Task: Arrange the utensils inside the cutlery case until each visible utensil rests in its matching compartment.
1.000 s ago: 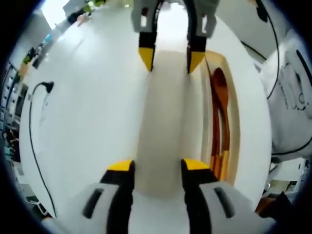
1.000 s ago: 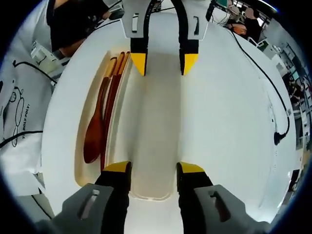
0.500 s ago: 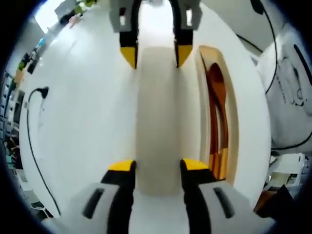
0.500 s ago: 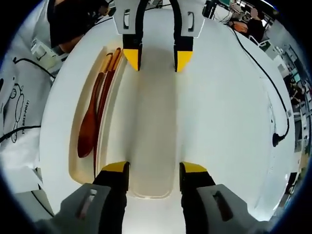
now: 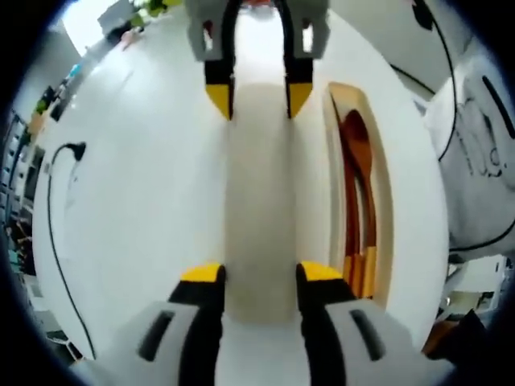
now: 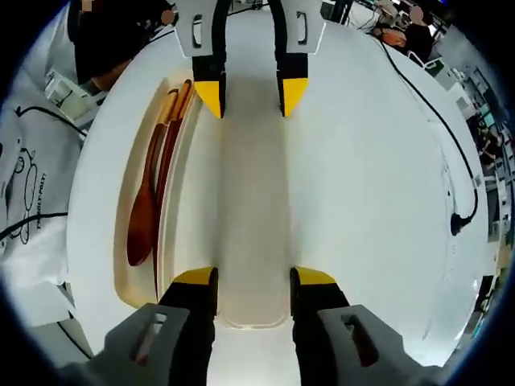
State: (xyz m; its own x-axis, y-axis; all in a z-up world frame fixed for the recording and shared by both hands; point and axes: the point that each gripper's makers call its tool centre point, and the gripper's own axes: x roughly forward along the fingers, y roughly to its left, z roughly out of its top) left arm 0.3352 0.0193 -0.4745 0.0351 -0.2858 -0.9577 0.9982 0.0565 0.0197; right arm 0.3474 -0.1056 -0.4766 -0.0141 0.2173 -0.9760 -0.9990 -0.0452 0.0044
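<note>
Right gripper view: spoon (image 6: 143, 215) lies lengthwise in case (image 6: 249, 201), bowl nearest; both tools clamp its ends.

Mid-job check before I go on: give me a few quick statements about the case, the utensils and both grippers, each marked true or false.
1. The wooden spoon lies in the case's outer compartment, on the side toward the person. True.
2. The left gripper grips the spoon. False: its jaws stand on either side of one end of the pale middle part of the case.
3. The right gripper straddles the other end of that same part. True.
4. A black cable lies on the white table. True.
5. The spoon lies on the table outside the case. False: it is inside, beside another wooden utensil.
</note>
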